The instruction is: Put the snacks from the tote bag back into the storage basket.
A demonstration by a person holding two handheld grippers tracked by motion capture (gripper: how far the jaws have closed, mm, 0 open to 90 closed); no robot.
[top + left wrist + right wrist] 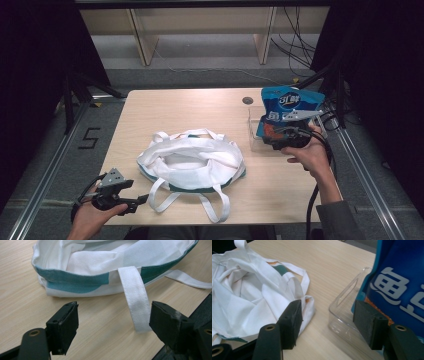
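Note:
A white tote bag (pixel 192 161) with teal trim lies slumped open in the middle of the table (pixel 175 107). My left gripper (pixel 144 199) rests low at the front left, open, its tips close to a bag strap (pixel 162 197). In the left gripper view the gripper (pixel 113 325) stands open on the wood, and the white strap (pixel 133 297) hangs between the jaws, close to the right one. My right gripper (pixel 274 135) is open beside a blue snack packet (pixel 292 102) standing in a clear plastic box (pixel 254 135). In the right gripper view the gripper (pixel 329 320) has the packet (pixel 398 287) just beyond its right jaw.
The clear box (pixel 347 305) sits at the table's right side, a hand's width from the tote bag (pixel 249 295). A round cable hole (pixel 247 100) lies near the far edge. Cables trail off the right side. Bare wood lies at the far left.

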